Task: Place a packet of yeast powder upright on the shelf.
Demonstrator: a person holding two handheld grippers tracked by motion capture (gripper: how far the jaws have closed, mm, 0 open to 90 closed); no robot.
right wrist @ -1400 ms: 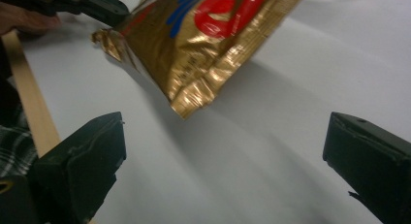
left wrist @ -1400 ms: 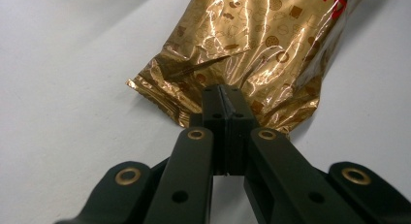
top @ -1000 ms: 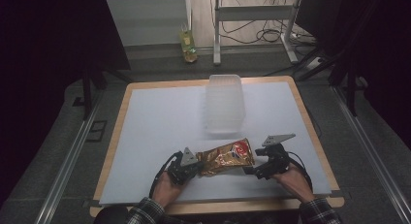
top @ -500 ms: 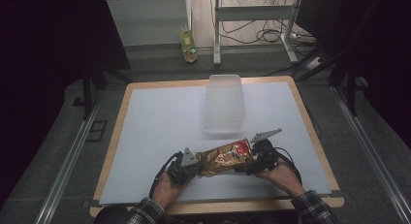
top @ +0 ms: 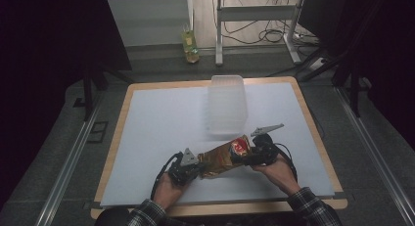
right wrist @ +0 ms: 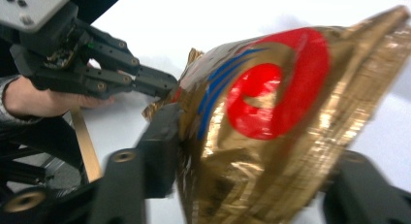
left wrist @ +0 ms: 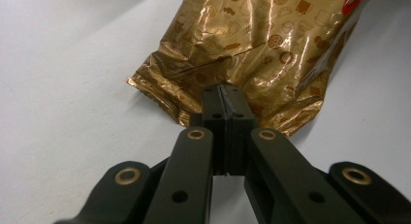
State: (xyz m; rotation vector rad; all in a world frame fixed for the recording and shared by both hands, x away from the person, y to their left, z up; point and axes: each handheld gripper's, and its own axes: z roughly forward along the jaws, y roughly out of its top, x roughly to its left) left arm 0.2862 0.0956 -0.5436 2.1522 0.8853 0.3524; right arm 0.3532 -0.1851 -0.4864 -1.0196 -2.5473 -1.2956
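A gold foil snack bag with a red and blue logo lies across the near part of the white table. My left gripper is shut on the bag's crimped left end; in the left gripper view the jaws pinch the seal of the bag. My right gripper clasps the logo end, with one jaw on each side of the puffed bag. The right gripper view is blurred. It also shows the left gripper holding the far end.
A clear plastic container stands on the table just beyond the bag, its near end close to the right gripper. A yellow-green bottle stands on the floor past the far edge. The table's wooden rim runs along the right.
My right gripper has moved left onto the bag's logo end and closed around it. The left gripper has kept its hold on the other end.
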